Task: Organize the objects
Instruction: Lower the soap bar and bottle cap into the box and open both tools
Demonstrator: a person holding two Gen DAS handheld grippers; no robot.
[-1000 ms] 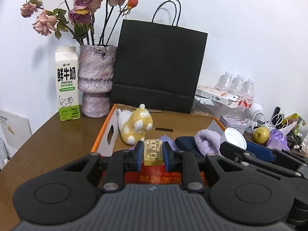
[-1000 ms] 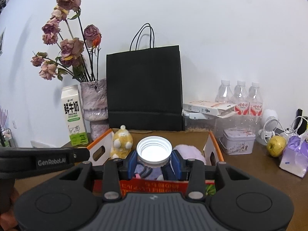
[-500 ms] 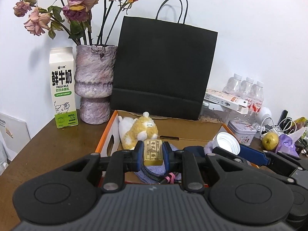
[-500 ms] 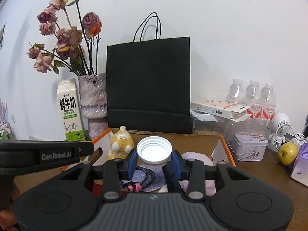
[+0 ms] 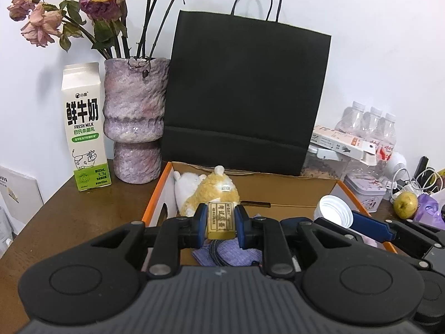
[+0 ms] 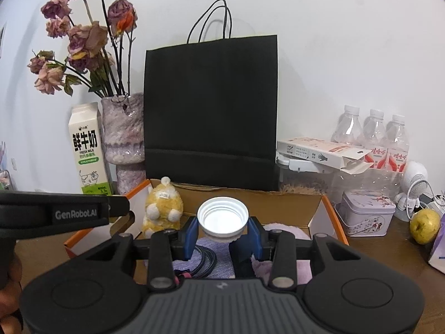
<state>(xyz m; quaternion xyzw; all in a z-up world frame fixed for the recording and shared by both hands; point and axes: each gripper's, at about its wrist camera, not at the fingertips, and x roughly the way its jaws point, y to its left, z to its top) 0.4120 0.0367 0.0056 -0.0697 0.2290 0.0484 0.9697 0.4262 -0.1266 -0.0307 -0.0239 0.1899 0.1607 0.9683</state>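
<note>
My left gripper [image 5: 221, 220] is shut on a small gold bar-shaped block [image 5: 221, 218] with printed characters, held over the near part of an open orange-edged cardboard box [image 5: 292, 192]. My right gripper [image 6: 222, 229] is shut on a white screw lid [image 6: 222, 218], its hollow side facing the camera, also above the box [image 6: 281, 203]. Inside the box lie a yellow and white plush toy [image 5: 208, 192], a purple cloth [image 5: 230, 254] with a dark cable, and a pale purple fluffy item [image 6: 283, 231]. The right gripper with its lid [image 5: 335, 214] shows at the right of the left wrist view.
Behind the box stand a black paper bag [image 5: 244, 97], a purple vase [image 5: 136, 117] with dried roses and a milk carton [image 5: 84, 128]. To the right are water bottles [image 6: 372, 136], a flat carton [image 6: 319, 153], a tin [image 6: 367, 214], a small fan [image 6: 414, 178] and an apple [image 6: 424, 225].
Both grippers have moved forward toward the box and the wall, so the bag, vase and carton look larger. Each still holds its object.
</note>
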